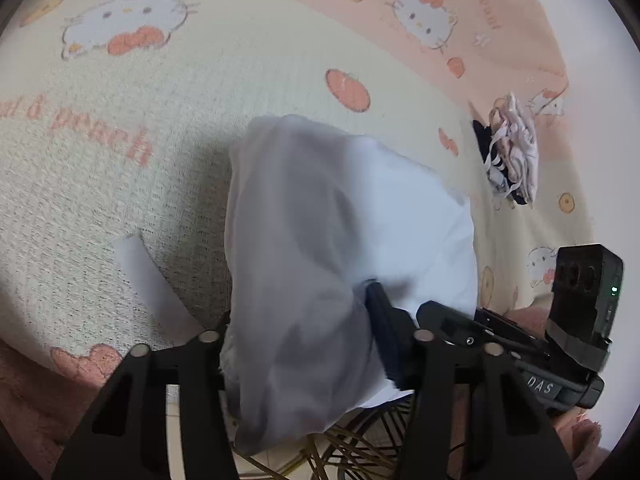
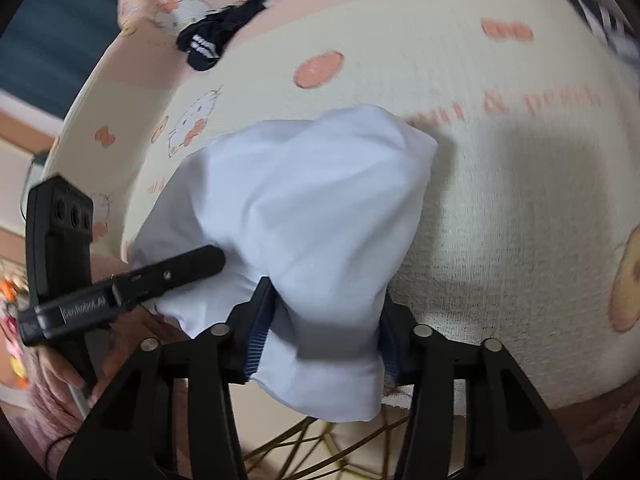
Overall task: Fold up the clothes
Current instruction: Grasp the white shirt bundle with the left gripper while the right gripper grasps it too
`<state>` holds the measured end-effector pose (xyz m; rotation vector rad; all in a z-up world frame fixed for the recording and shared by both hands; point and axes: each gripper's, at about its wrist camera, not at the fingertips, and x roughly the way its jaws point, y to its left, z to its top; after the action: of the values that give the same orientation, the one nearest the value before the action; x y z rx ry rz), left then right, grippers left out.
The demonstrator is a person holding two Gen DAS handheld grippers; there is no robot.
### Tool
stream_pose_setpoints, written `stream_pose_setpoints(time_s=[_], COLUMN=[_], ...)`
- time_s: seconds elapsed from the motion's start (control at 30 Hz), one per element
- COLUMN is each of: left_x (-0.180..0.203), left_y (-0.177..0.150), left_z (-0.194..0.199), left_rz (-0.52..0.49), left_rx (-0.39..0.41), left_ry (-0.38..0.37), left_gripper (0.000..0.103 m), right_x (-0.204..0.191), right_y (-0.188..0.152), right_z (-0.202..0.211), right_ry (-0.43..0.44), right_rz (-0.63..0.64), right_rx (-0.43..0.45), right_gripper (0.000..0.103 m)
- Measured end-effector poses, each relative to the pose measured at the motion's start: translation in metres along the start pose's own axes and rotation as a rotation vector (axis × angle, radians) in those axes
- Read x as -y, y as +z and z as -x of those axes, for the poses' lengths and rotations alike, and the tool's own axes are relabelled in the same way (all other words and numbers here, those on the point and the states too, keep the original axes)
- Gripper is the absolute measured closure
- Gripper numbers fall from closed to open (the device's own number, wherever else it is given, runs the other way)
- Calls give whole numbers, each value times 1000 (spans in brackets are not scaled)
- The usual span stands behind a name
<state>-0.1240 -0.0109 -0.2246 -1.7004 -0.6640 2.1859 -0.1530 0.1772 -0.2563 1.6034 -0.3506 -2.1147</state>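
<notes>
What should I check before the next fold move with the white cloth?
1. Left gripper holds the white garment: ok.
2. Right gripper holds it too: ok.
3. Garment spread flat: not ok, it bunches.
4. Free blanket space to lay it: ok.
5. Other clothes away from it: ok.
6. Which edges are gripped: cannot tell.

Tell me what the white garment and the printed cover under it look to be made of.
White garment: thin, smooth woven cloth, probably cotton or a blend; it drapes in soft folds. Printed cover: thicker textured fabric, a waffle-like grid weave shows, matte finish.
</notes>
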Motion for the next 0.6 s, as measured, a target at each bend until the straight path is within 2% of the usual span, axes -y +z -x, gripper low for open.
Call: stream_pose_setpoints(time_s=[0.1,0.2,0.3,0.4,0.5,0.6], left_x=[-5,-10,-11,-1,8,10], left_y=[1,2,4,1,-1,-2], left_z=[-1,-1,-2,-1,2,7], left_rz=[25,50,52,-10,-60,-86], left_rx=[-3,-6,-11,11,41,58], left_ry=[-23,-46,-50,-10,25,35], left_gripper=[59,51,50,48,55,58], right_x=[-5,6,16,14,11,11], right_y=[1,3,4,0,-2,-2], right_z=[3,-8,-11,-8,-2,6], right_ry=[-18,-4,29,8,11,29], right_rz=[19,-37,-58,-18,3,0], right_rx=[15,-33,-54,-35,-18,-5], right_gripper=[56,44,41,48,55,56])
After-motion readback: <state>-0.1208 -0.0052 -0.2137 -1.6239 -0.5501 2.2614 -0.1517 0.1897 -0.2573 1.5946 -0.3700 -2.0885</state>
